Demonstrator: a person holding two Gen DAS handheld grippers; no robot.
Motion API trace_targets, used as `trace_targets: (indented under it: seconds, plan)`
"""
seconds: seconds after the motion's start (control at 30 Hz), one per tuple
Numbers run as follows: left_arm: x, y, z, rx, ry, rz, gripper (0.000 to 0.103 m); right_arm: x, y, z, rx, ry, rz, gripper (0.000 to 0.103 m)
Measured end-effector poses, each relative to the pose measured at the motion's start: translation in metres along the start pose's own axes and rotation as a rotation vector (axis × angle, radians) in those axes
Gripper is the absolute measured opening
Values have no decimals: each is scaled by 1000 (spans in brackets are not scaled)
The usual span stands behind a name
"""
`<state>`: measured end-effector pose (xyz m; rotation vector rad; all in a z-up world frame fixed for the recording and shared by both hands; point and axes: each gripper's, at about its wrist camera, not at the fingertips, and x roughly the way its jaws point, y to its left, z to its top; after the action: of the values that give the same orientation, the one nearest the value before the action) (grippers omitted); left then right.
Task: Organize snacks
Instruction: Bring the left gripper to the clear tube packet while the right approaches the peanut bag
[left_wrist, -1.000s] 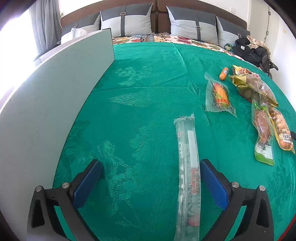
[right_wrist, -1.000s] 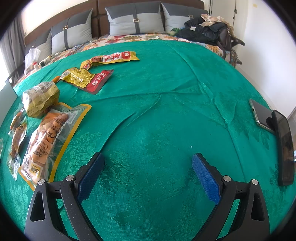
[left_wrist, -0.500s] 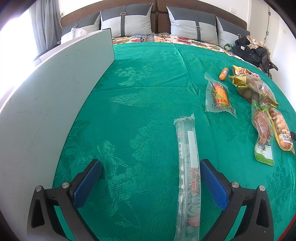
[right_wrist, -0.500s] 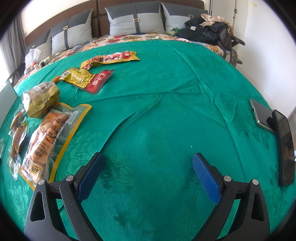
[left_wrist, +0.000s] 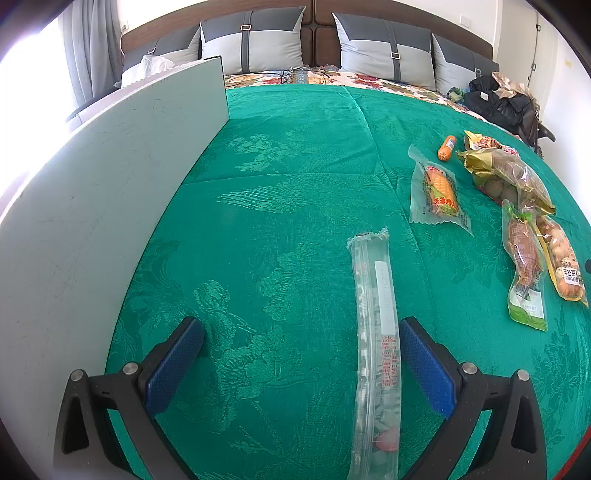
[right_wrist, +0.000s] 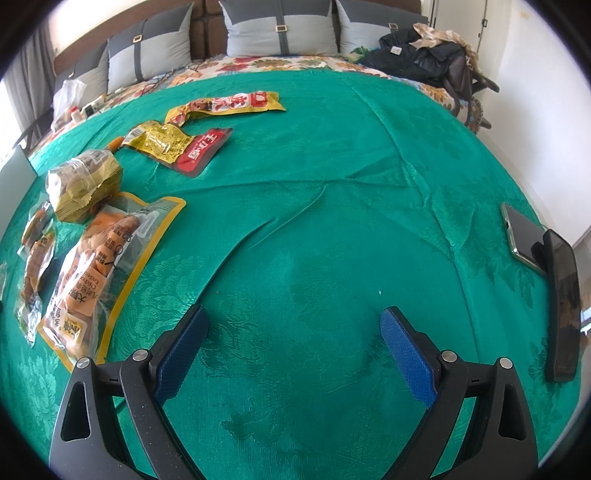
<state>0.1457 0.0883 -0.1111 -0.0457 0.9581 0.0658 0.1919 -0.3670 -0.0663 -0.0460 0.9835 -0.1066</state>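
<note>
green bedspread (left_wrist: 288, 177) filling both views, spread over a bed. pale flat board (left_wrist: 103, 192) standing along its left edge in the left view. snacks still scattered, nothing grouped yet: big orange-bordered pouch (right_wrist: 107, 266) lying flat just left of the right hand-held gripper (right_wrist: 295, 343), crumpled gold bag (right_wrist: 85, 184) touching its far end, red-and-yellow packets (right_wrist: 184, 146) further up the bed. long clear sleeve (left_wrist: 375, 343) running lengthwise between the left hand-held gripper (left_wrist: 301, 354) fingers, hugging the right pad (left_wrist: 424, 365), not pinched. left jaws spread wide over it. right jaws spread too but closing a touch, only bare cloth between them. corn packet (left_wrist: 439, 192) and small orange sausage (left_wrist: 446, 147) well beyond the sleeve. looks like the opening step, picking a first item. next move likely: centre the left hand-held gripper over the sleeve, lower, squeeze gently on thin slippery film; or swing the right one left onto the orange-bordered pouch.
</note>
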Motion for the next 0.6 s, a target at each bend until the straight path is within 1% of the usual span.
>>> trace_targets:
  seconds: [0.03,0.07,0.17,0.2,0.23,0.3,0.37,0.43,0.5,0.53,0.6]
  plan:
    - [0,0,0,0,0,0,103,-10,4,4,37,-18,25,95]
    - [0,0,0,0,0,1,103,-19,11,8,63,-26,85,95]
    - [0,0,0,0,0,-1,103,-28,55,22,52,34,231,95]
    - [0,1,0,0,0,-1,103,-27,72,26,39,57,261,95]
    - [0,1,0,0,0,-1,103,-24,88,31,28,82,270,95]
    - [1,1,0,1,-1,-3,103,-10,117,37,2,135,253,95]
    - [0,0,0,0,-1,-2,103,8,142,40,-50,187,182,94]
    - [0,0,0,0,-1,-2,103,20,159,37,-94,208,124,93]
    - [0,-1,1,0,-1,-3,103,25,166,32,-120,207,98,91]
    - [0,-1,1,0,-1,-3,103,23,165,30,-122,188,106,88]
    - [0,-2,1,-1,-1,-3,103,17,159,25,-139,166,113,68]
